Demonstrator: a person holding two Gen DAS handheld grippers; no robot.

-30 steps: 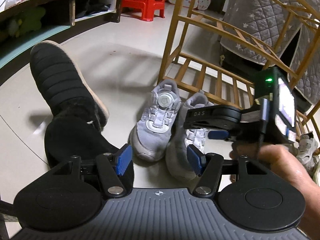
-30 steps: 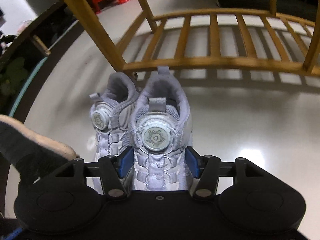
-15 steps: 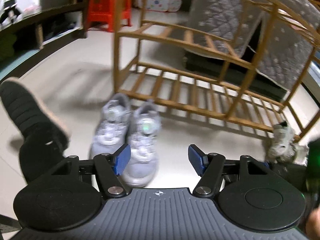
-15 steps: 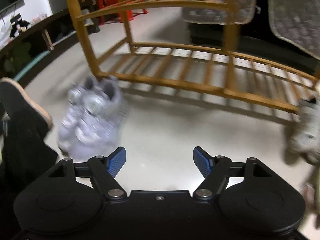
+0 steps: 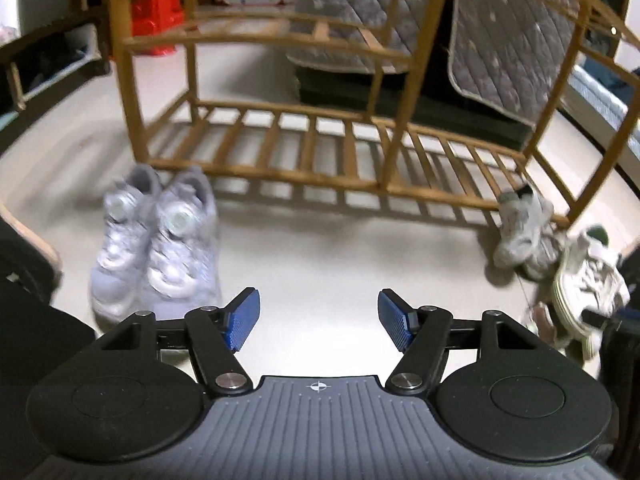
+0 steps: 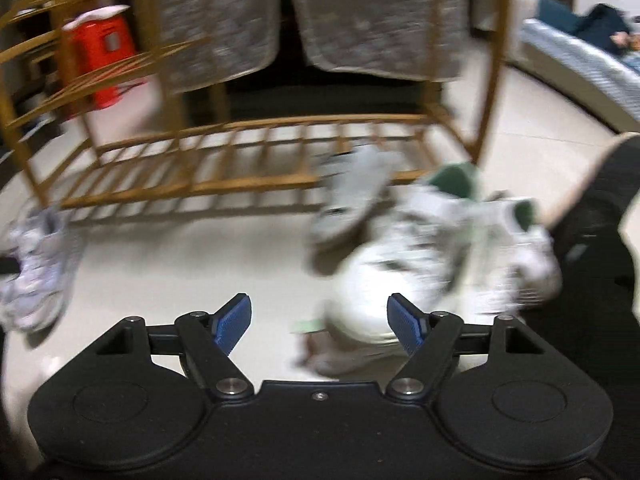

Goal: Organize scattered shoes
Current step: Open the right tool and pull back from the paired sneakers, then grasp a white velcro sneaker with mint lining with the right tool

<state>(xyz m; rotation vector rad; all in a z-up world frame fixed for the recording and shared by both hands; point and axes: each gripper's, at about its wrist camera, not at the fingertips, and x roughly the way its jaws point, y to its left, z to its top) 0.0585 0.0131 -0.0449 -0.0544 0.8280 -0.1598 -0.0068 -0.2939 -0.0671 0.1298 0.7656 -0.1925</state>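
A pair of grey dial-lace sneakers [image 5: 156, 240] stands side by side on the floor before the left end of the wooden shoe rack [image 5: 320, 176]. It is also at the left edge of the right wrist view, grey sneakers [image 6: 32, 268]. My left gripper [image 5: 318, 300] is open over bare floor, right of that pair. Scattered white sneakers [image 5: 520, 232] lie by the rack's right end. My right gripper [image 6: 319, 304] hangs close over a white sneaker with green lining [image 6: 440, 256]. Its jaws are opening and its pads press on nothing. Another pale shoe [image 6: 352, 196] leans on the rack's lower shelf.
Grey quilted covers [image 5: 512, 40] hang over the rack. A red stool [image 5: 154, 4] and a low dark shelf [image 5: 48, 64] stand at the back left. A person's dark-clad leg [image 6: 600, 220] is at the right, and a mattress [image 6: 580, 68] lies beyond it.
My right gripper let go of the grey sneaker, opened wider and swung right to the white sneakers. My left gripper also moved right, away from the grey pair.
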